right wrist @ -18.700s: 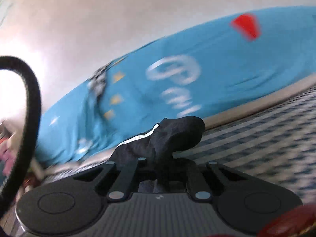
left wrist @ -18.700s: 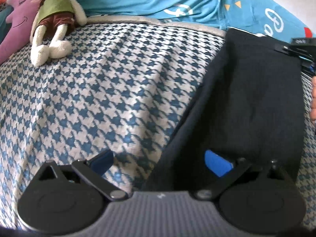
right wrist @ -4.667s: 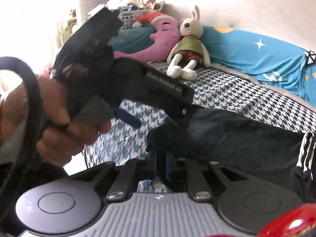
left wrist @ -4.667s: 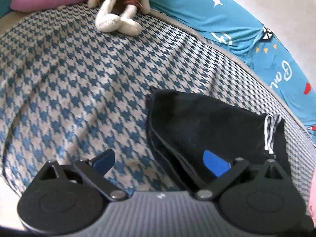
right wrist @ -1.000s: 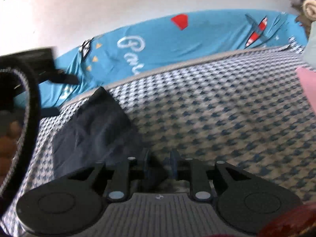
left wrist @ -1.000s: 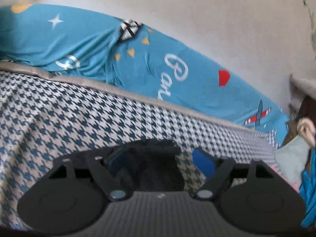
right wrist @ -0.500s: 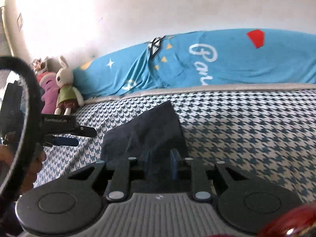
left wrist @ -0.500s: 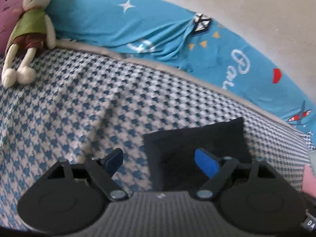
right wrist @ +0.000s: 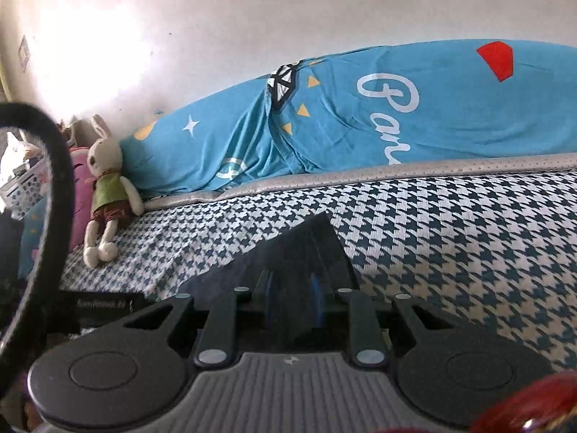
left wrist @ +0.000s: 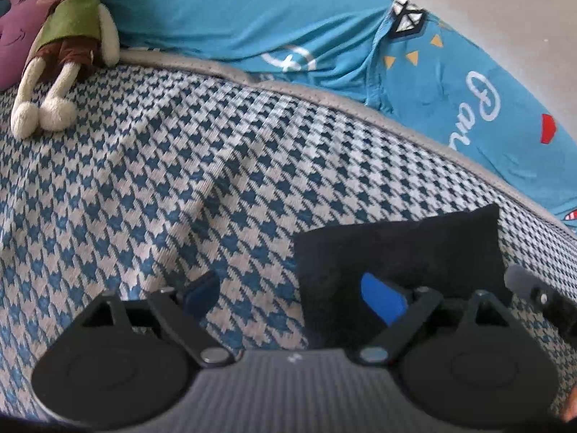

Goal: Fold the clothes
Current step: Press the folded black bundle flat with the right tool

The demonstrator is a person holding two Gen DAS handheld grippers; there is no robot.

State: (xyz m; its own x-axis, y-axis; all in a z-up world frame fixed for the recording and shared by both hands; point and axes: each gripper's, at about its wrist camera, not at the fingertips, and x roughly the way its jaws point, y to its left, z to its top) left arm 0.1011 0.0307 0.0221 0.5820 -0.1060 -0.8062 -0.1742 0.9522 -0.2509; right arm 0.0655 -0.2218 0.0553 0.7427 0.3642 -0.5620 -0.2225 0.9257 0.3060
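Both tools over folded black garment (left wrist: 396,249), left tool (left wrist: 292,296) spread.

Black folded garment (left wrist: 396,252), plain, no pattern showing, dark against blue-and-white houndstooth bedspread (left wrist: 180,187); same houndstooth crisp navy and white in the right wrist view. Grey dotted mattress edging (right wrist: 396,173) along the far side. Behind it, bright turquoise quilt (right wrist: 450,115) printed with white stars, white cursive lettering, small yellow triangles, a red patch, a black-and-white diamond motif. Cream plush rabbit (left wrist: 65,47) in green top and brown shorts. Purple-pink plush (left wrist: 18,32) with a stitched smile beside it. Left gripper (left wrist: 292,296): black body, grey ribbed centre, blue pads (left wrist: 382,296). Right gripper (right wrist: 290,310): black and grey too, blue edges on its fingers. Off-white wall (right wrist: 252,18)
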